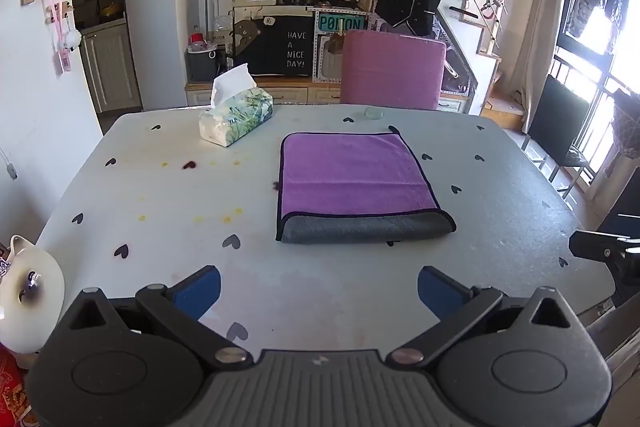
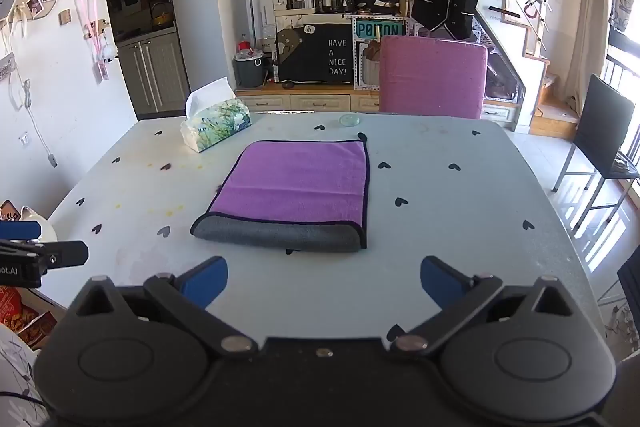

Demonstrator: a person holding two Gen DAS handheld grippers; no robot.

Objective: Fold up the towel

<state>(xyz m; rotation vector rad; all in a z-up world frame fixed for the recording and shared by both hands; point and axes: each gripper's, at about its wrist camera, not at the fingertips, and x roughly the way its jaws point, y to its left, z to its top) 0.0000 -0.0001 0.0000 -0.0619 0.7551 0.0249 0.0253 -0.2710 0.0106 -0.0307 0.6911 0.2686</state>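
Nearest the cameras, the left gripper [image 1: 319, 289] and the right gripper [image 2: 324, 283] hang over the near strip of the table [image 1: 160, 187], jaws spread wide with nothing between them, both held short of the cloth, probably so either can reach its near edge. Just beyond lies the towel [image 1: 352, 179], flat and folded over, purple face up with the grey underside rolled out along the near fold (that rounded edge looks easiest to pinch). Bare tabletop flanks it left and right, leaving room to swing a fold sideways. Farther back sit a tissue box [image 1: 236, 121] and a pink chair [image 1: 392, 69].
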